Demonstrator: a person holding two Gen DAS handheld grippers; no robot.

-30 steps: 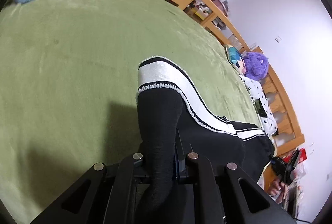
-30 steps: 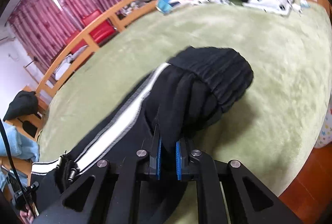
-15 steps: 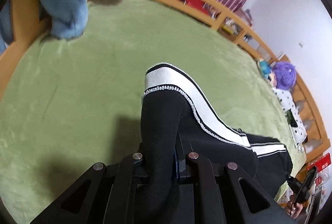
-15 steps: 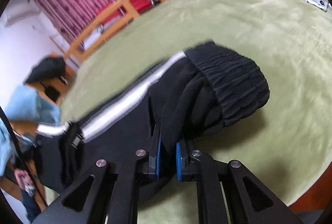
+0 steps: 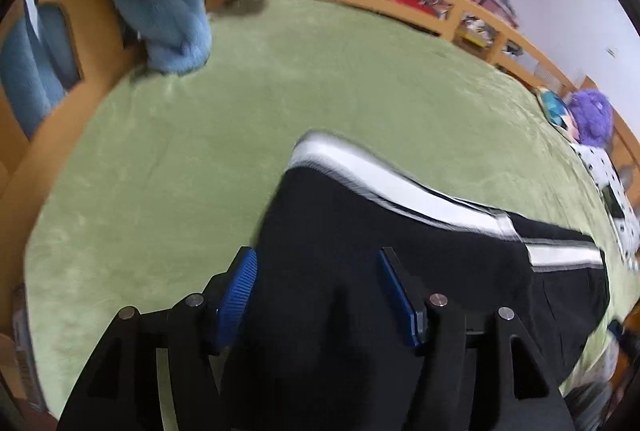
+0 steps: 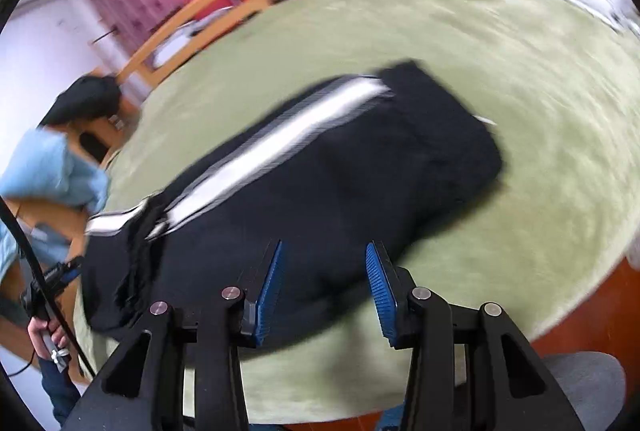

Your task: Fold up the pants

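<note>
Green fleece bed (image 5: 280,79) is bearing black white-striped pants (image 5: 400,231) under left tool (image 5: 316,291) & right tool (image 6: 324,287), both just opening, gripping nothing.

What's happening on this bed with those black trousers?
A person holding a gripper in each hand is folding black pants with a white side stripe on a green blanket. The left gripper and right gripper have just been opening, letting go; the pants lie folded over on the blanket.
</note>
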